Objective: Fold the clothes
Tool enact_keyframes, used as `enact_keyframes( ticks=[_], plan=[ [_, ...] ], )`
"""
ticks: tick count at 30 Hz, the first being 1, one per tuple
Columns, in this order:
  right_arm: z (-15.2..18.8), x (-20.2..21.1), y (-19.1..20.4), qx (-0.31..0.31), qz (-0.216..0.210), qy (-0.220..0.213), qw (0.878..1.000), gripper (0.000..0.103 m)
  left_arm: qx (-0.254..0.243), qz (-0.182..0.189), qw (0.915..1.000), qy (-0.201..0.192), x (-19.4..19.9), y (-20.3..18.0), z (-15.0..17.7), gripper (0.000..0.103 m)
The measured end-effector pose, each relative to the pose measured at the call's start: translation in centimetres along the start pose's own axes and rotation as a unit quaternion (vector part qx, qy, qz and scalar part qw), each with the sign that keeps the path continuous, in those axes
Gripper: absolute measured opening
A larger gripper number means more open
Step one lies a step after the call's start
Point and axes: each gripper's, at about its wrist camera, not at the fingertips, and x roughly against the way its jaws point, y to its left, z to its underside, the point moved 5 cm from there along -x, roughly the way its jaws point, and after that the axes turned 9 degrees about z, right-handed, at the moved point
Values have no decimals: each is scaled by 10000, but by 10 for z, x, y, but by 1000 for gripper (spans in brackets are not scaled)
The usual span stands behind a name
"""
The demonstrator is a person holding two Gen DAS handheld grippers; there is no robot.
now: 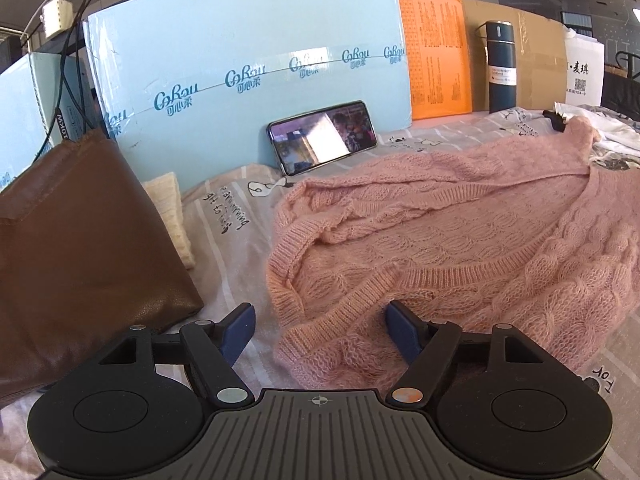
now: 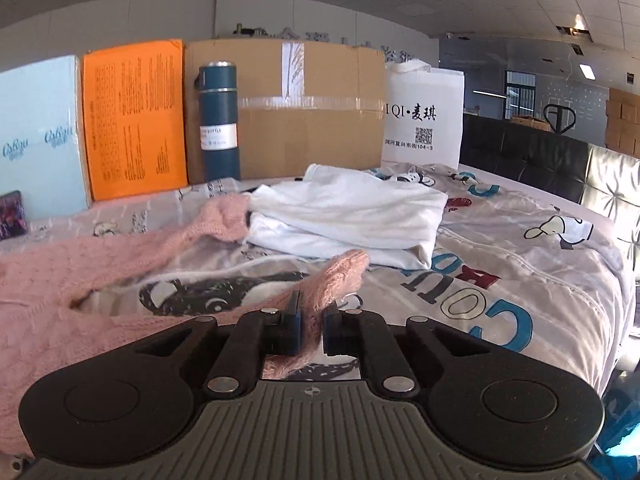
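A pink cable-knit sweater [image 1: 460,240] lies spread on the printed bed sheet [image 1: 232,264]. My left gripper [image 1: 320,324] is open, its blue pads on either side of the sweater's ribbed hem at the near corner. My right gripper [image 2: 311,320] is shut on a pink sleeve [image 2: 336,280] of the same sweater, which sticks up between the pads. The sweater body [image 2: 60,280] lies to the left in the right wrist view. A folded white garment [image 2: 348,216] lies beyond the sleeve.
A brown leather bag [image 1: 80,248] stands at the left beside a cream knit piece [image 1: 172,216]. A phone [image 1: 322,136] leans on a light blue box [image 1: 248,60]. An orange box [image 2: 134,116], a dark bottle [image 2: 219,120], a cardboard box [image 2: 312,108] and a white bag [image 2: 424,120] line the back.
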Motion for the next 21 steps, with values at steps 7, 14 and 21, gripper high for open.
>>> enact_keyframes(
  ticks=[7, 14, 21],
  plan=[
    [6, -9, -10, 533, 403, 26, 9978, 44, 19, -214, 9989, -428, 9, -1, -23, 75],
    [4, -21, -29, 408, 754, 132, 9962, 56, -56, -278, 9968, -750, 1, -6, -52, 75],
    [-9, 8, -31, 299, -135, -777, 9964, 81, -828, 449, 9875, -1266, 30, -29, -43, 90]
  ],
)
